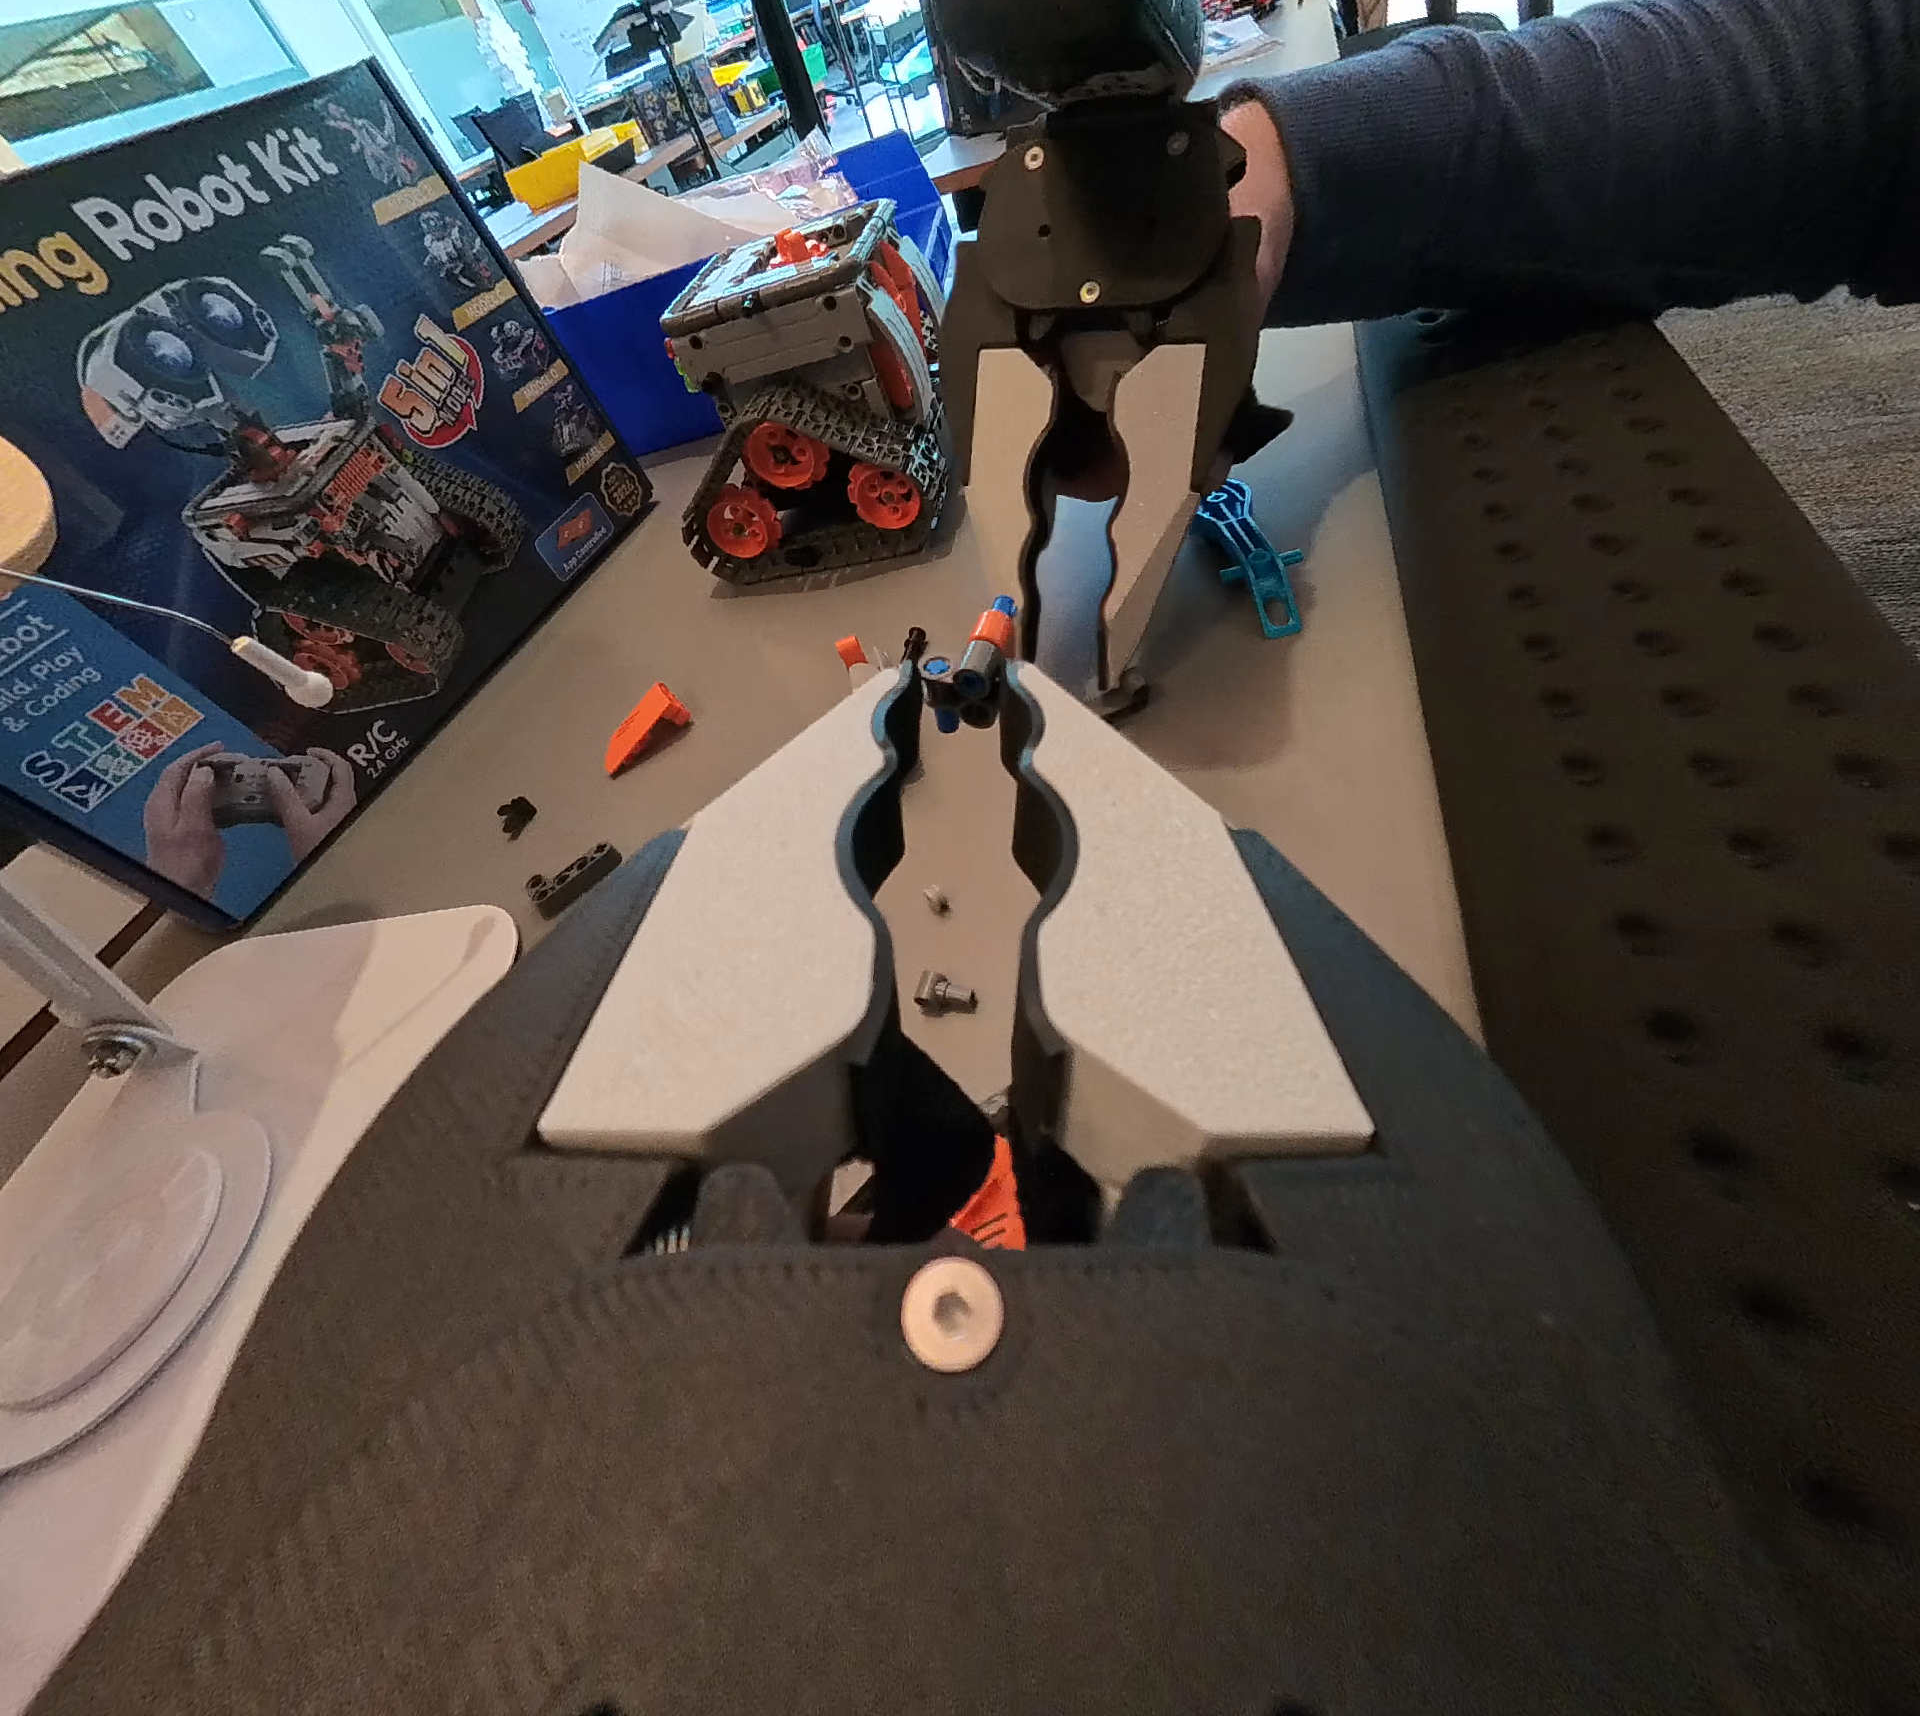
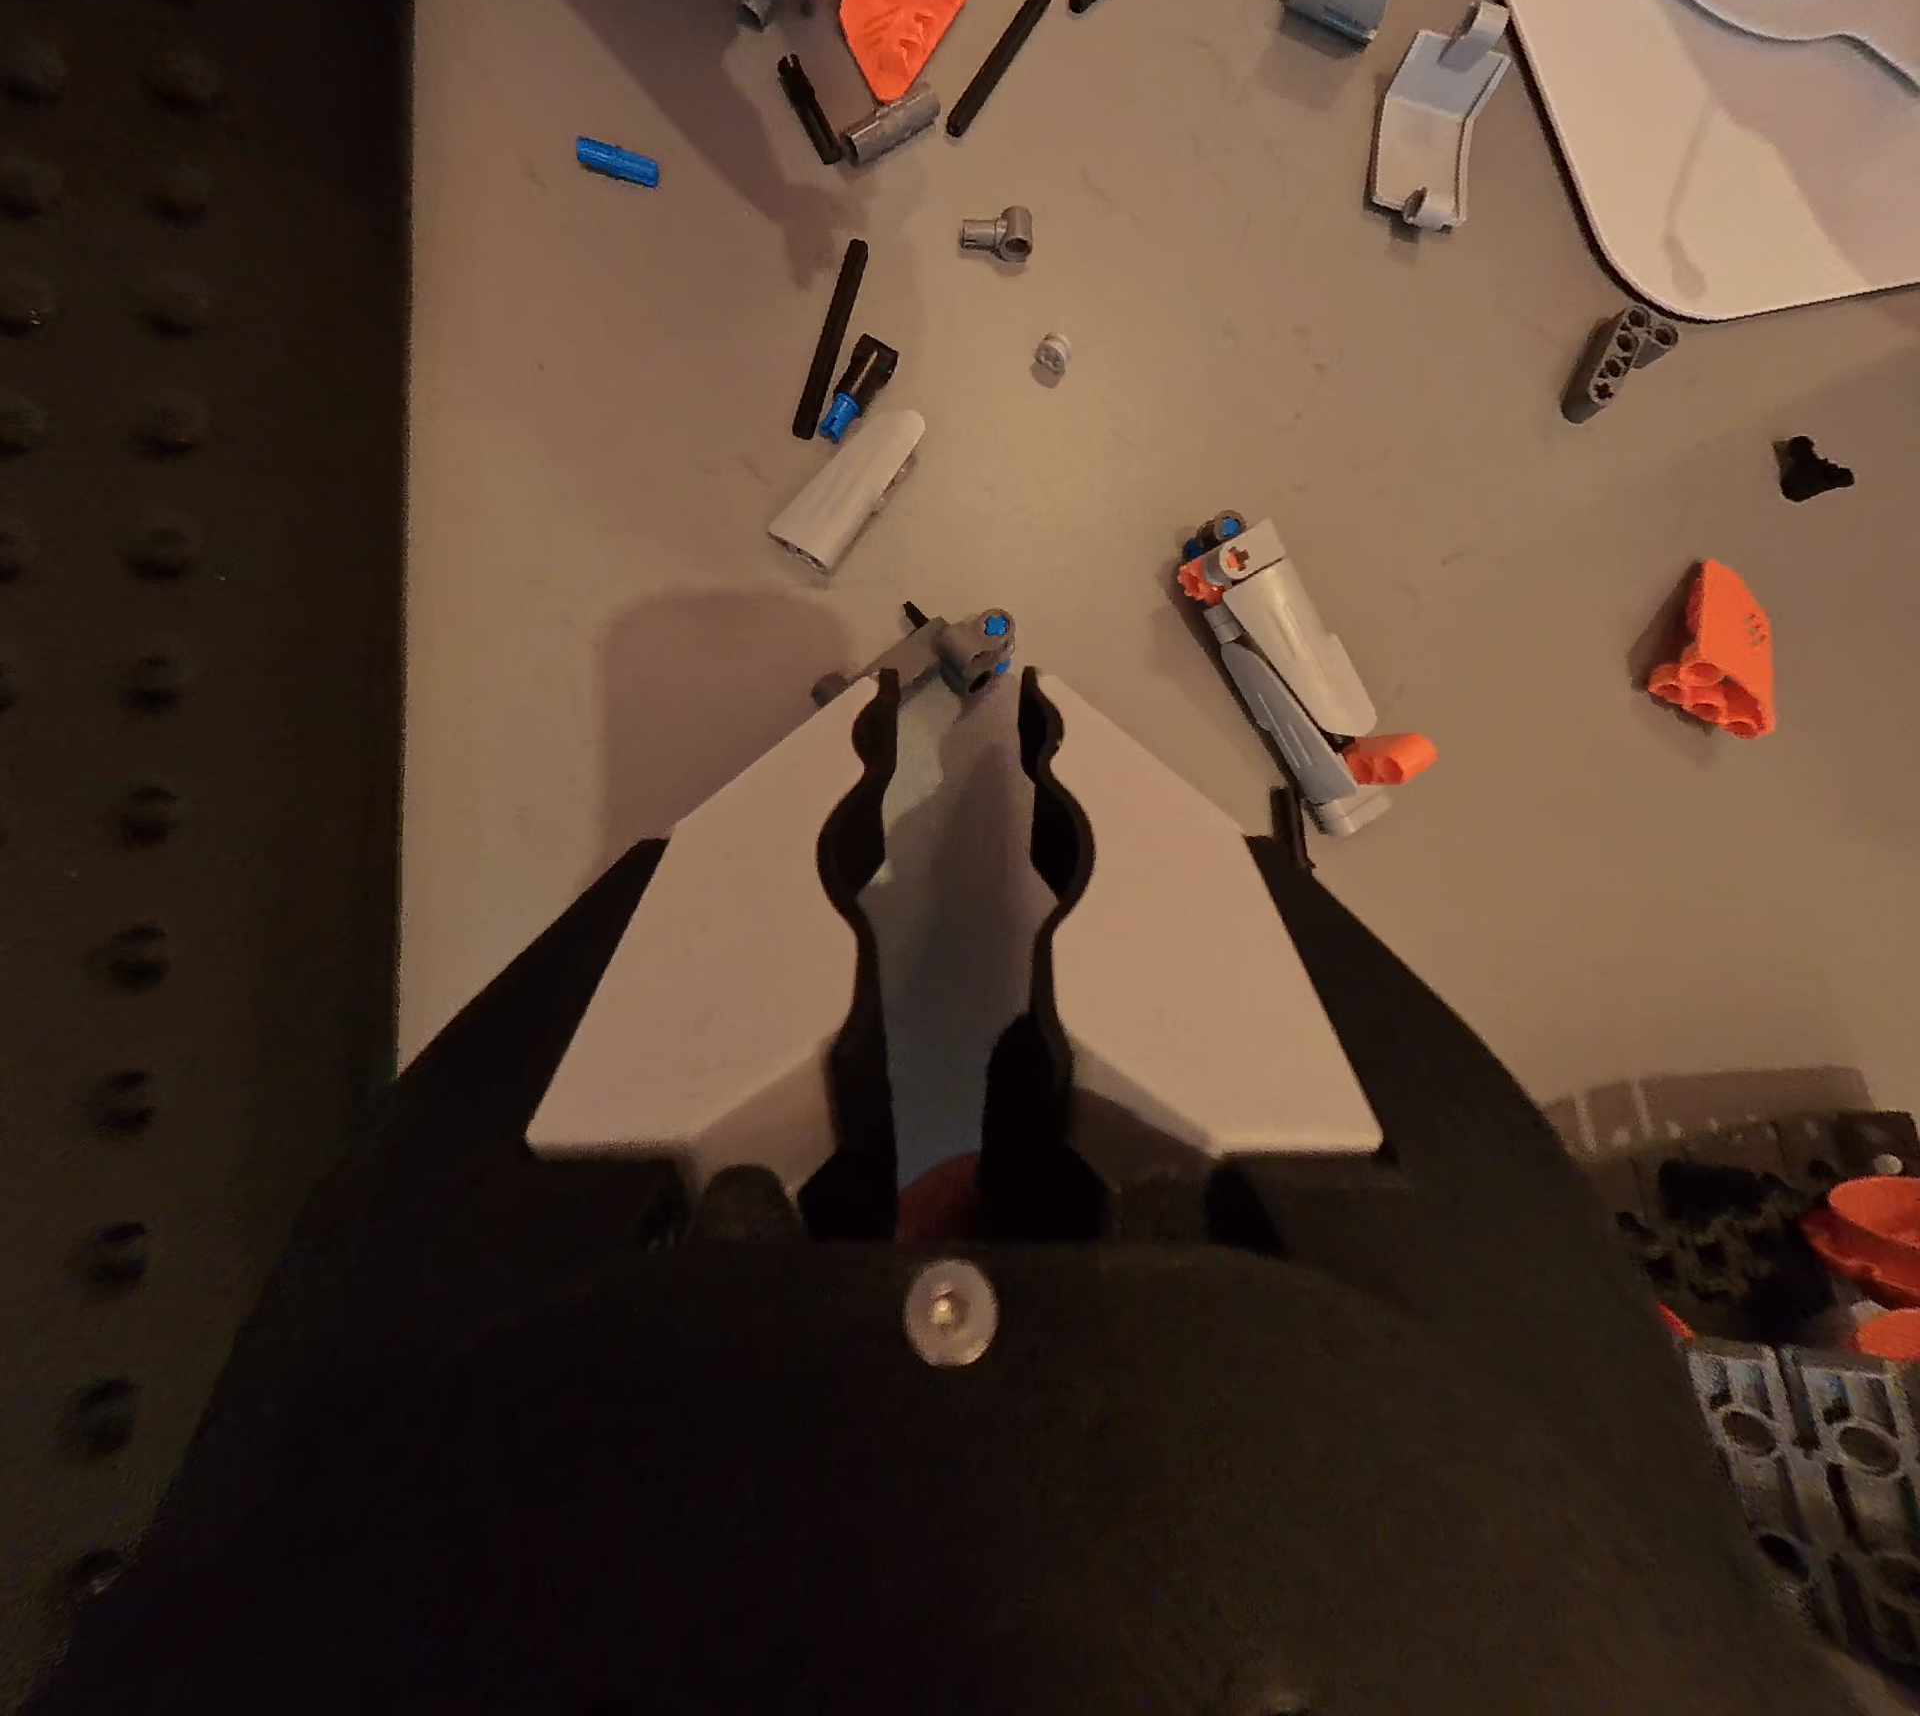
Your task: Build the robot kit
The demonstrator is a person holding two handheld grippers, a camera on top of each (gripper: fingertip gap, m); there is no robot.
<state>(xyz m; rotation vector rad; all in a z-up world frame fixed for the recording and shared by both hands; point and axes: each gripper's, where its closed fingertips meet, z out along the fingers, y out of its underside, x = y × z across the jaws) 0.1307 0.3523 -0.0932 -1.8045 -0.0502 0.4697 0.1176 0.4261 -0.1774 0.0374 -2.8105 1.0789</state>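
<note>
1. My left gripper (image 1: 958, 679) pinches a small grey-and-blue connector piece with an orange pin (image 1: 964, 674) above the grey tabletop (image 1: 1226, 793).
2. My right gripper (image 2: 956, 679) – fingers slightly spread – hovers tip-down over a grey connector with blue pins (image 2: 961, 643), just beside it.

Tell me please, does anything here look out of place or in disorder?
Yes. Small building pieces lie scattered loose on the grey table: black axles, an orange wedge, a blue pin. The tracked model stands tilted, leaning backward. Nothing looks broken.
</note>
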